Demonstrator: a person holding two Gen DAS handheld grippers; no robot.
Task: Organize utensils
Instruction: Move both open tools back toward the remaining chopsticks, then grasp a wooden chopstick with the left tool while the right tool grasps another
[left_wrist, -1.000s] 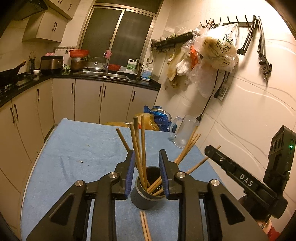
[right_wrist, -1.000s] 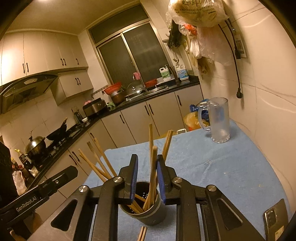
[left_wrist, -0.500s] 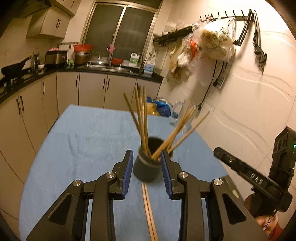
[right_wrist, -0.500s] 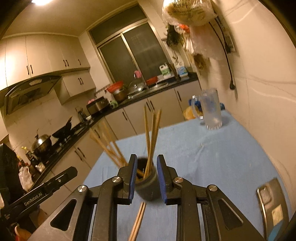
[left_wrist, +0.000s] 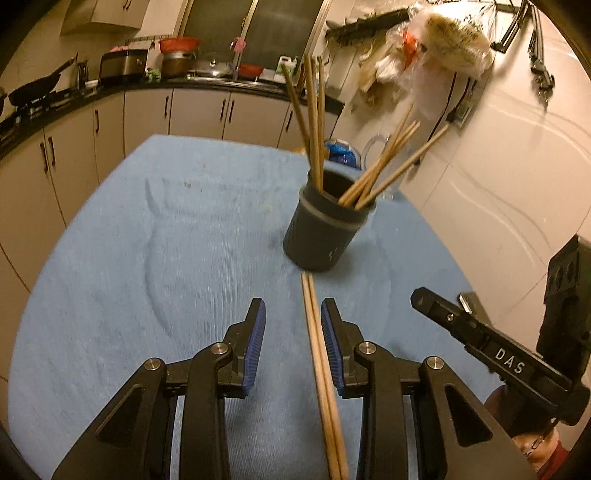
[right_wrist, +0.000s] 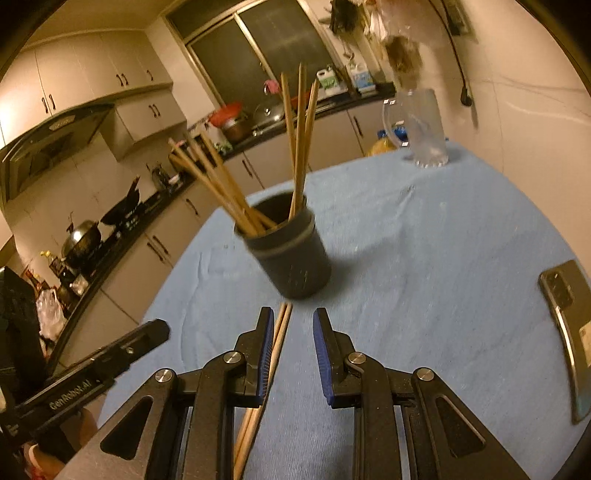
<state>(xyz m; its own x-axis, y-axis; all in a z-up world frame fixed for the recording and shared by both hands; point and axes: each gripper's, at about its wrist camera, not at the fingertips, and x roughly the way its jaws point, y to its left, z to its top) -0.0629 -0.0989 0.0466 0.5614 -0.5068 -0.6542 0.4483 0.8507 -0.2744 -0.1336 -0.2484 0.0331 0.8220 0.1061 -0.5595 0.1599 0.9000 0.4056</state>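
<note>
A dark grey holder cup (left_wrist: 321, 229) stands upright on the blue cloth with several wooden chopsticks (left_wrist: 314, 122) in it; it also shows in the right wrist view (right_wrist: 291, 251). A loose pair of chopsticks (left_wrist: 321, 365) lies flat on the cloth in front of the cup, also in the right wrist view (right_wrist: 271, 354). My left gripper (left_wrist: 293, 343) is open and empty, low over the cloth, with the pair between its pads near the right one. My right gripper (right_wrist: 290, 350) is open and empty, with the pair by its left pad.
A glass mug (right_wrist: 424, 129) stands at the table's far side by the wall. A phone (right_wrist: 565, 332) lies on the cloth at the right. The other gripper's arm (left_wrist: 491, 354) reaches in at the right. Kitchen cabinets (left_wrist: 199, 110) lie beyond the table.
Both grippers have drawn back from the cup and dropped lower toward the cloth. The cup now stands farther ahead, and more of the loose chopstick pair shows between the pads.
</note>
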